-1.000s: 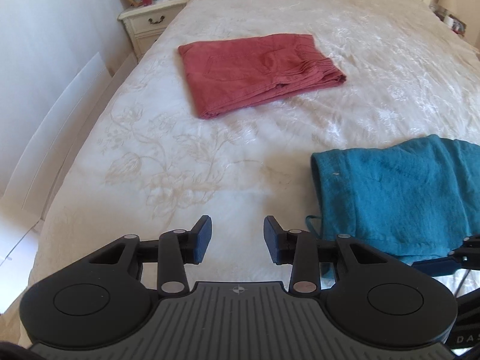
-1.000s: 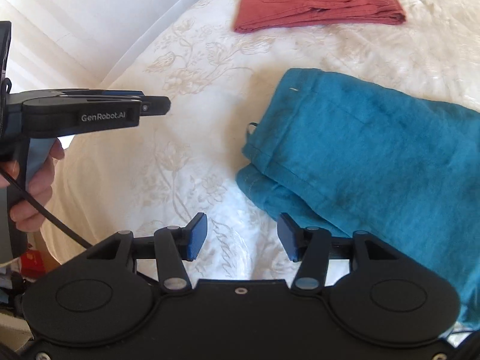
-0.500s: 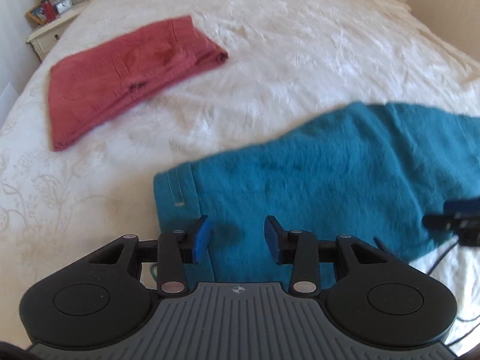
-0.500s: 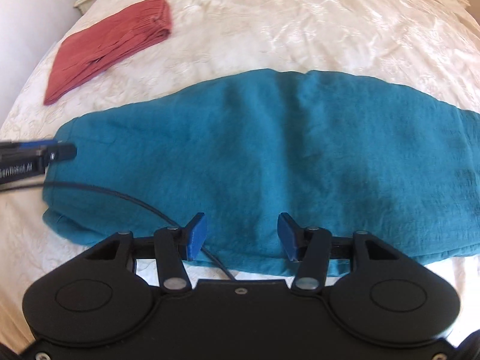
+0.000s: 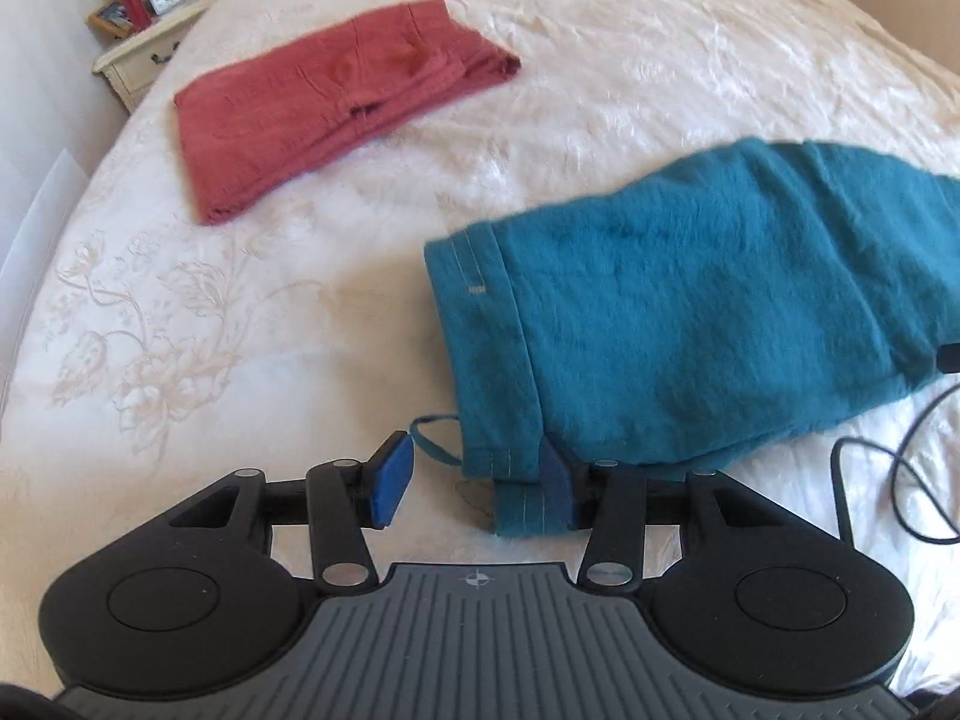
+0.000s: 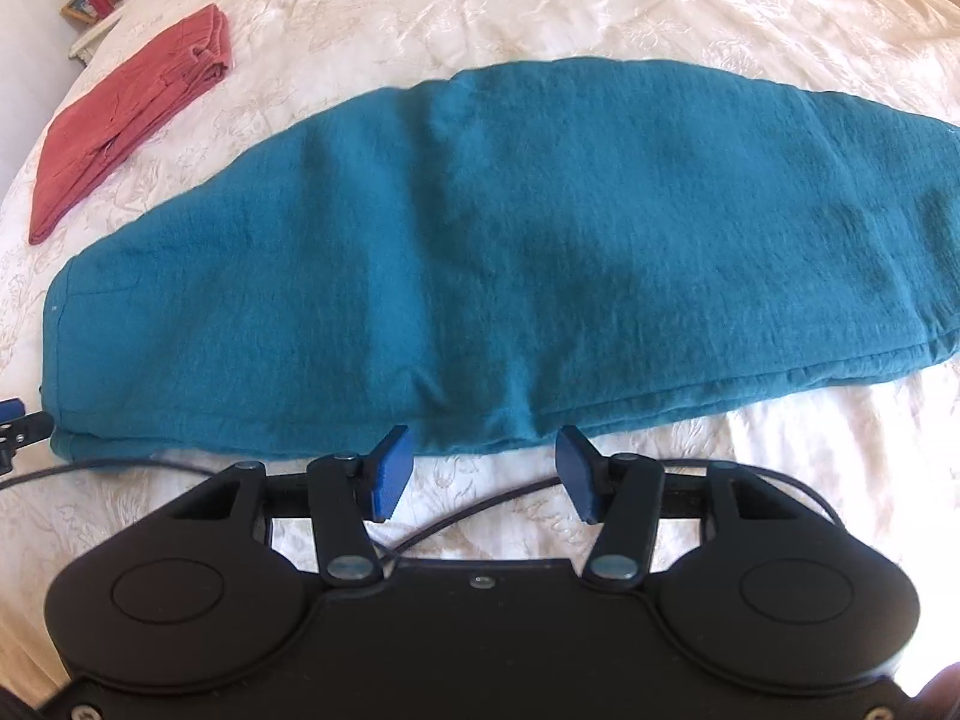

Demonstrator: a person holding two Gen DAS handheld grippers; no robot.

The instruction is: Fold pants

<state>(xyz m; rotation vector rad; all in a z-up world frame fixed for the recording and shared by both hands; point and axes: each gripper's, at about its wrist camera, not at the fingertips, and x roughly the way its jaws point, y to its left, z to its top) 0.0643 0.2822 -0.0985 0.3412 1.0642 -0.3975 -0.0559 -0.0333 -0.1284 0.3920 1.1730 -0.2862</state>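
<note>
The teal pants (image 6: 480,252) lie stretched lengthwise across the near part of the bed (image 5: 660,60), already doubled leg over leg by the look of the stacked hem. The left hand-held gripper (image 5: 474,480) stands wide at the waistband corner of the teal pants, its right pad against or just under the cloth and its left pad out over bare bedspread beside the loose drawstring (image 5: 432,438). The right hand-held gripper (image 6: 483,474) is also wide and holds nothing, hovering just short of the teal pants' near long edge, about midway along.

What I would worry about: if the left pads close as they stand, they may catch only the top layer of the waistband, or the drawstring alone, and the layers would slide apart when lifted. The right one has the same problem at the near edge, where two layers show, slightly offset. A black cable (image 6: 120,462) runs on the bedspread right along the teal pants' near edge and under the right gripper; it could get pinched with the cloth or drag the fabric.

Beyond the teal pants there is plenty of bare bedspread. The folded red pants (image 5: 336,102) sit well apart towards the nightstand (image 5: 144,54), out of the way
</note>
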